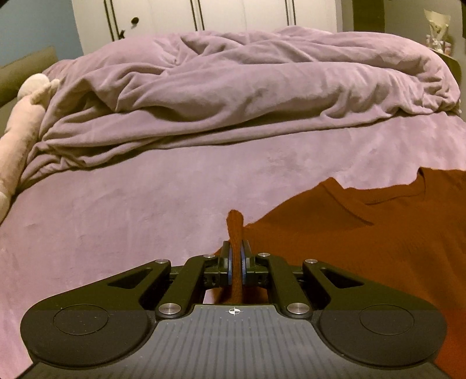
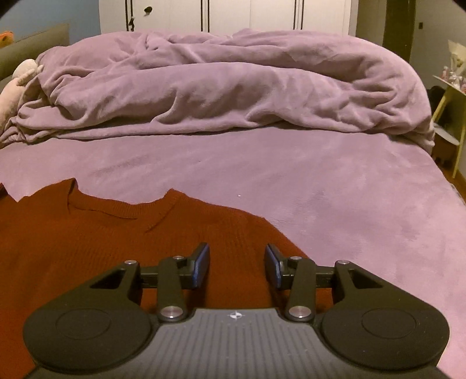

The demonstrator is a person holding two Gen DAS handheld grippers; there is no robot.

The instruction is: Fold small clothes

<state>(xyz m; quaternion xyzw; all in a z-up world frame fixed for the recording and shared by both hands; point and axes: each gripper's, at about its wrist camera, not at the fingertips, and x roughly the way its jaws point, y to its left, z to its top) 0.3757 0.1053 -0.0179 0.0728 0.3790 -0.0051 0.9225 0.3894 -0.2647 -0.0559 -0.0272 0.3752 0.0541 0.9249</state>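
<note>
Now your left gripper is closed on a pinched ridge of the rust-red knitted sweater, and the fold of knit stands up between the two blue pads and sticks out past their tips. I think you hold it this way because a pinch at the edge lets you lift or pull that side without disturbing the remaining part.

Your right gripper has its jaws apart with nothing between them; the blue pads stand over the fabric, and I cannot tell if they touch it. Probably this hand has let its side go, or is placed for a new grip.

Around both grippers the sweater lies spread on the bed, quite flat, with the neckline turned away from you toward the far side. In the right wrist view its edge runs down just beside the right jaw, so this gripper is near the border of the garment. The near, bare part of the mauve sheet serves as your folding surface.

Farther away a crumpled mauve duvet is heaped across the bed, well apart from the sweater, so it leaves room for the fold. A pale plush toy lies at the left edge beside the duvet, and white wardrobe doors stand behind.
</note>
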